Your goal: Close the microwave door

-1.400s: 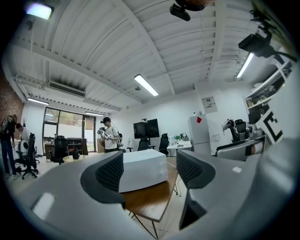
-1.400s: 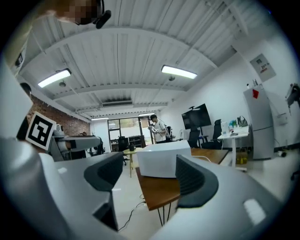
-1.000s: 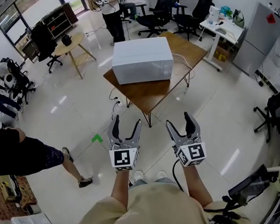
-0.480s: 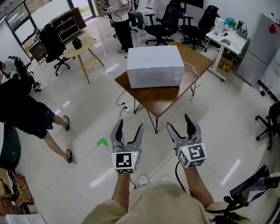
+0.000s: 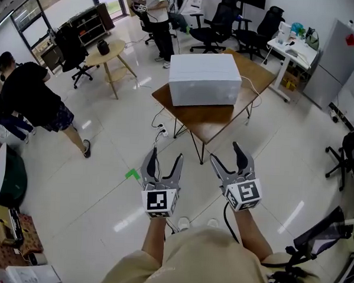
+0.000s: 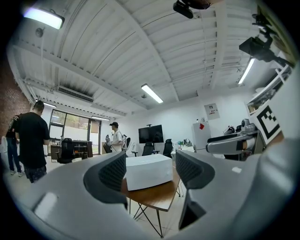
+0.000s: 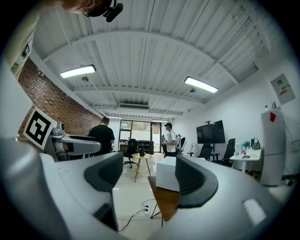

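Observation:
The white microwave stands on a brown wooden table some way ahead of me, with bare floor between us. I face a plain white side of it, and no view shows its door. My left gripper and right gripper are held side by side in front of me, both open and empty, well short of the table. In the left gripper view the microwave shows small between the jaws of that gripper. In the right gripper view the microwave sits just inside the right jaw of that gripper.
A person in black walks at the left. A round wooden table and office chairs stand behind, with another person there. A white desk and a grey cabinet are at the back right. Cables lie under the table.
The table and microwave have shifted right in the head view and look a little nearer. The person in black has walked from the lower left to the upper left. Both grippers stay open.

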Tool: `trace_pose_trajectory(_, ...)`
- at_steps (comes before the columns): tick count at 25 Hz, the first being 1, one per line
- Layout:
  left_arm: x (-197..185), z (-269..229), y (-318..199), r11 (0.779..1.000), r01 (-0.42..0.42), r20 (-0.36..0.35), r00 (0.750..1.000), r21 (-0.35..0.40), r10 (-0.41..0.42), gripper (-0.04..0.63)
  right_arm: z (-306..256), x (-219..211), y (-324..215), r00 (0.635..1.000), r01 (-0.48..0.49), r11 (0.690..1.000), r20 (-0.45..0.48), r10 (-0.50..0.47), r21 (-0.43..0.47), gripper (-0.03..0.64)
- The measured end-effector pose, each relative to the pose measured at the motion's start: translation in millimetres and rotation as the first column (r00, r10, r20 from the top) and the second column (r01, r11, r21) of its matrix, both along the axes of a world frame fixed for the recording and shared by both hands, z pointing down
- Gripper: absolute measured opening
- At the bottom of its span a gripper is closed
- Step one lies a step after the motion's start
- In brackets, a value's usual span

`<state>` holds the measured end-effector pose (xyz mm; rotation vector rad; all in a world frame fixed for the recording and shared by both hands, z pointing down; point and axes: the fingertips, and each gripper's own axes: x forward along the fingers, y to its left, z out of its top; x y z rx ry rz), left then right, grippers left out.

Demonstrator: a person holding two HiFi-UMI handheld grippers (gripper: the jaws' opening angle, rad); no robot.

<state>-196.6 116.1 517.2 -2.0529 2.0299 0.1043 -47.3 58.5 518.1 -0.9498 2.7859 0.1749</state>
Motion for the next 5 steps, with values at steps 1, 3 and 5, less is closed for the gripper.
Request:
trace_pose_trajectory(1, -0.7, -2.0, -0.5, 1.000, -0.003, 0.002, 1.000, 0.000, 0.003, 0.330, -1.8, -1.6, 0.2, 1.000, 0.000, 1.000, -0.005, 0.000, 0.002, 0.337)
trace_pose_trajectory(3, 0.3, -9.0, -3.5, 1.000, -0.008, 0.009, 1.000, 0.003, 0.008, 0.330, -8.1, -2.3, -2.0, 1.000, -0.002, 1.000, -0.012, 0.002, 0.004, 0.337)
trace_pose_trajectory(5, 2.3, -15.8, -7.2, 1.000, -0.012, 0.013, 1.000, 0.005, 0.012, 0.330, -14.0, -1.6, -5.5, 1.000, -0.004, 1.000, -0.015, 0.004, 0.003, 0.337)
